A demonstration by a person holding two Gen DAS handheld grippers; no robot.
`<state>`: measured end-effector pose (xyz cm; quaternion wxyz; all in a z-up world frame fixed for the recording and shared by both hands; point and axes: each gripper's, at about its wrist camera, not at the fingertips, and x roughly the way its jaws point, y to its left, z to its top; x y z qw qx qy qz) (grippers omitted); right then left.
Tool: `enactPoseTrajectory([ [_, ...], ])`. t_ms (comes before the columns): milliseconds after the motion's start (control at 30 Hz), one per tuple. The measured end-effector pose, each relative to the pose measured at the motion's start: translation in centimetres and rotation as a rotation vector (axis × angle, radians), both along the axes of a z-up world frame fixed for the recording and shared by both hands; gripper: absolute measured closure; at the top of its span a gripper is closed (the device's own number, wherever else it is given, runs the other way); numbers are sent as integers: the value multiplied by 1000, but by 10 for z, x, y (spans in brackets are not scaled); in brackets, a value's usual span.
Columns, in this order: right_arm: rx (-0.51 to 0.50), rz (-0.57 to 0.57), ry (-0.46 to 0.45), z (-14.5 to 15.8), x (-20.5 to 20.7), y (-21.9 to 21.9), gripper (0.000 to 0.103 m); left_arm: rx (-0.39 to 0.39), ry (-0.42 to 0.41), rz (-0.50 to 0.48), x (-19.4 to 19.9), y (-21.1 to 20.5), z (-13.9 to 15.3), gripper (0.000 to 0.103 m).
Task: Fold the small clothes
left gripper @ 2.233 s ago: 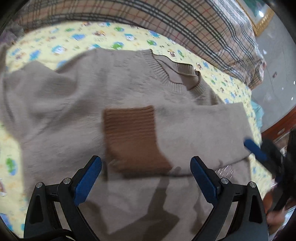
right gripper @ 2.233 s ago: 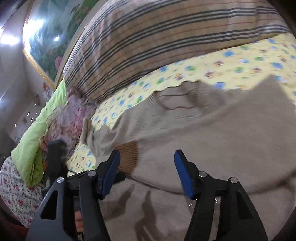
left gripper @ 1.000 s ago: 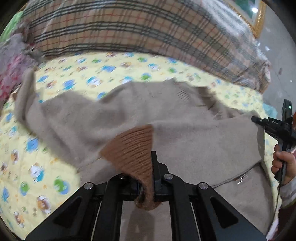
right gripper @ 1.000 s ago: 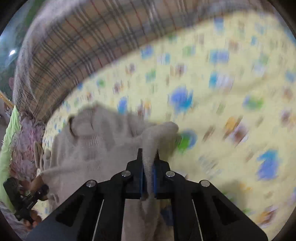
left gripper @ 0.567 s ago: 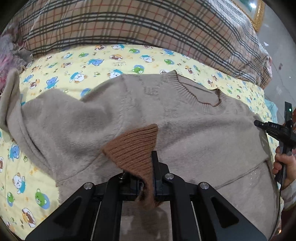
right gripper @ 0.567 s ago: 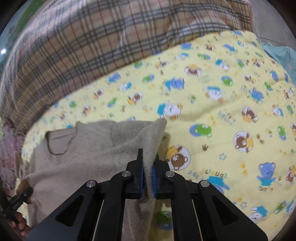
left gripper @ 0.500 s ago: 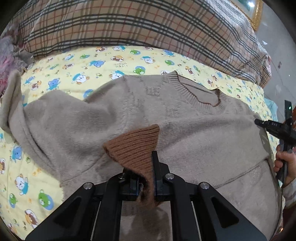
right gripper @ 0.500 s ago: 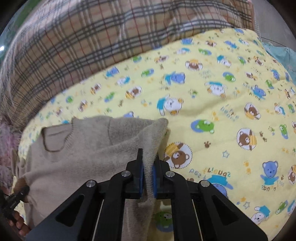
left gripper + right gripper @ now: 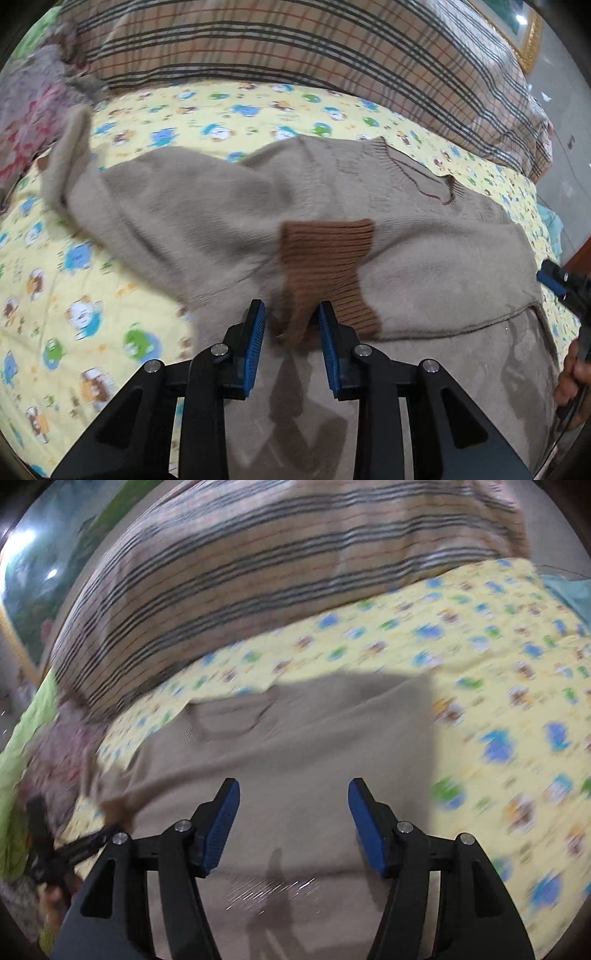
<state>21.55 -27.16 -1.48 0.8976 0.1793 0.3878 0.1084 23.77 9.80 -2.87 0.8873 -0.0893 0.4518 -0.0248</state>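
Note:
A beige knit sweater (image 9: 221,221) lies on a yellow cartoon-print bed sheet (image 9: 74,295). One sleeve is folded across its body, and the sleeve's brown ribbed cuff (image 9: 325,258) lies at the middle. My left gripper (image 9: 291,325) is open, its blue pads on either side of the cuff's near edge. The right gripper (image 9: 293,812) is open and empty above the sweater (image 9: 314,746), near its folded right edge. The sweater's neckline (image 9: 229,716) shows at the far left of that view.
A large plaid pillow or duvet (image 9: 295,48) lies along the far side of the bed. Pink floral fabric (image 9: 22,122) and a green blanket (image 9: 22,746) are bunched at the left. The right gripper also shows at the right edge of the left wrist view (image 9: 554,277).
Both grippers have opened. The left one has let go of the brown cuff, which now lies on the sweater. The right one has let go of the sweater's edge and pulled back.

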Motion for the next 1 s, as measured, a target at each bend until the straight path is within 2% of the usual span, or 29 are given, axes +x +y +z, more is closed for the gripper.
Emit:
enactPoseTrajectory([
  [233,39,72,44,-17,-14,35,41,8,-18,130,-15,50,6,73],
  [267,42,81,48,-18,-18,38,41,4,-18,153,-14,58,7,71],
  [333,48,94,55,-20,-25,44,41,4,-12,212,-7,77,11,57],
  [367,53,100,57,-21,-28,47,41,6,-12,240,-1,86,13,45],
  [400,58,107,57,-21,-30,50,41,14,-14,263,4,93,15,41],
  [600,69,143,63,-24,-41,64,41,93,29,331,64,125,22,37],
  [733,80,159,62,-21,-43,68,41,188,109,385,101,146,4,34],
  [833,79,165,55,-18,-45,68,41,187,127,399,115,163,-4,32],
  [867,81,164,52,-17,-46,67,41,193,124,394,117,166,-7,32],
  [933,79,149,44,-14,-48,63,41,204,100,370,117,164,-8,44],
  [1000,83,129,31,-10,-50,58,41,203,64,333,115,159,-7,74],
])
